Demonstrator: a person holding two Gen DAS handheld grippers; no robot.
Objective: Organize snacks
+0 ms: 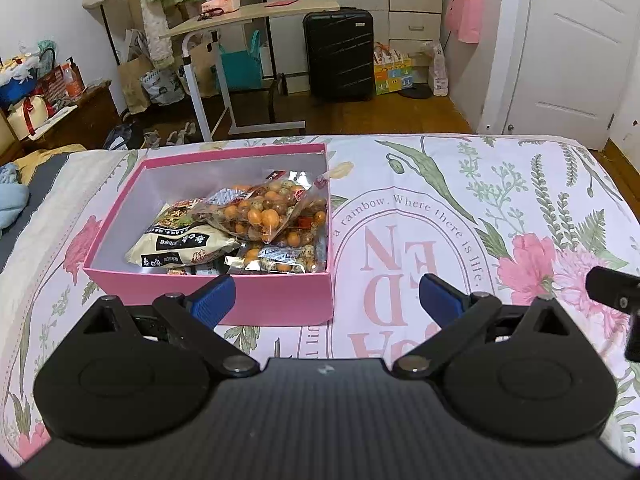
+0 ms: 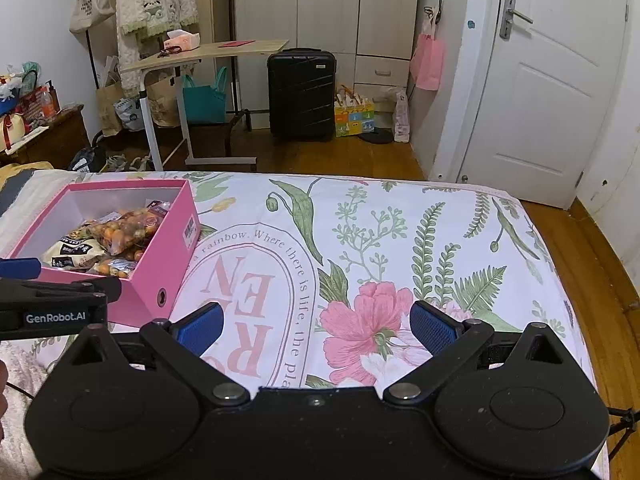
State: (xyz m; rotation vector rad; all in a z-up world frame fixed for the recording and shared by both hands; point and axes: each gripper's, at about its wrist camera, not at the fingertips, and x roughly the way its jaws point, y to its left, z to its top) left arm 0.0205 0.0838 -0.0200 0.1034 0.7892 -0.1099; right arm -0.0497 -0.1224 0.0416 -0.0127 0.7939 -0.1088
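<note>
— Sitting on a floral bedspread (image 1: 460, 216), a pink box (image 1: 280, 300) holds the snacks. What is inside it?

— A clear bag of orange-and-speckled round snacks (image 1: 272, 212) lies on top, leaning toward the box's right wall. A pale printed snack packet (image 1: 176, 244) lies at its left, partly under it, and more small wrapped packs (image 1: 280, 260) show beneath, near the front wall.

— Where is the left gripper (image 1: 326, 300)?

— Low over the bedspread, just in front of the box's near right corner. Its blue-padded fingers (image 1: 212, 300) are spread wide with nothing between them; the left pad overlaps the box's front wall in the view, and whether it touches I cannot tell.

— And the right gripper (image 2: 316, 328)?

— Also splayed wide and empty, over the pink flower printed on the bedspread, well to the right of the box (image 2: 160, 268). The left gripper's black body (image 2: 52, 308) juts in at that view's left edge, in front of the box.

— Anything else on the bed?

— At the far left, a light blue cloth (image 1: 12, 204) on a grey sheet. Beyond the foot of the bed stand a black suitcase (image 1: 340, 56), a rolling side table (image 1: 248, 16) with a pink tissue box (image 1: 222, 2) on it, and a white door (image 1: 580, 48), shut.
</note>
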